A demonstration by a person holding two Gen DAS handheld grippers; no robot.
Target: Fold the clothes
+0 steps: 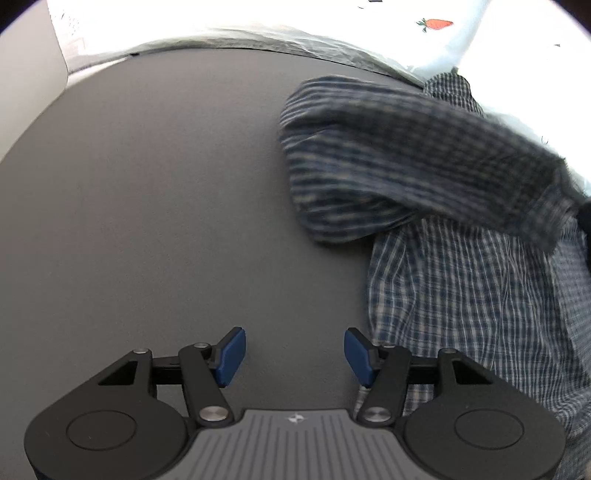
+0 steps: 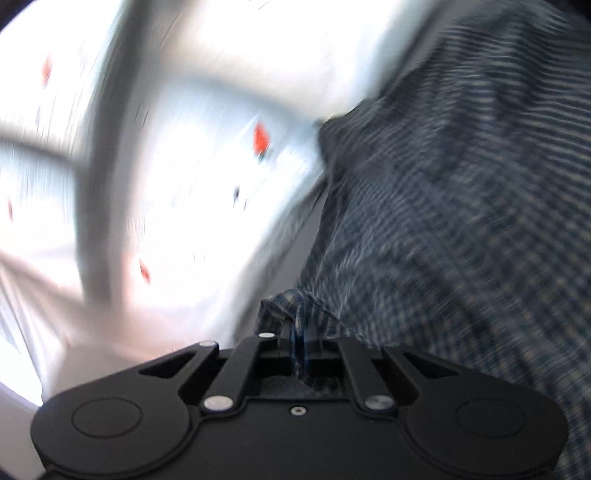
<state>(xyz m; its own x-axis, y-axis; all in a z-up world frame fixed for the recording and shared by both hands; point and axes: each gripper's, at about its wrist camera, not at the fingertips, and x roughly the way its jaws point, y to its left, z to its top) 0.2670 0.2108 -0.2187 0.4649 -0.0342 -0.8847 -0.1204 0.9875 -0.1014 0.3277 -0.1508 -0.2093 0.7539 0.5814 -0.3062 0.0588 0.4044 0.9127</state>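
Nearest the left wrist camera, at six o'clock, the left tongs [image 1: 294,356] hang wide open with blue pads [image 1: 232,355] well apart, holding nothing, above a plain grey bench [image 1: 147,221]. A blue-and-white checked shirt [image 1: 461,295] lies on the bench from one to five o'clock, its near edge just beside the right-hand pad. A sleeve or flap [image 1: 388,155] of it arcs, blurred, above the flat part at two o'clock.

In the right wrist view, the right tongs [image 2: 300,349] are closed tight on a pinch of checked cloth [image 2: 291,306] at six o'clock, and the rest of the shirt trails away toward three o'clock. The picture is heavily smeared.

This looks like a fold in progress, one part being carried across the body. The next move likely calls for laying it flat, then releasing.

Behind the bench, at twelve o'clock, is bright white fabric printed with small red strawberries [image 1: 436,24]; the room beyond is washed out.
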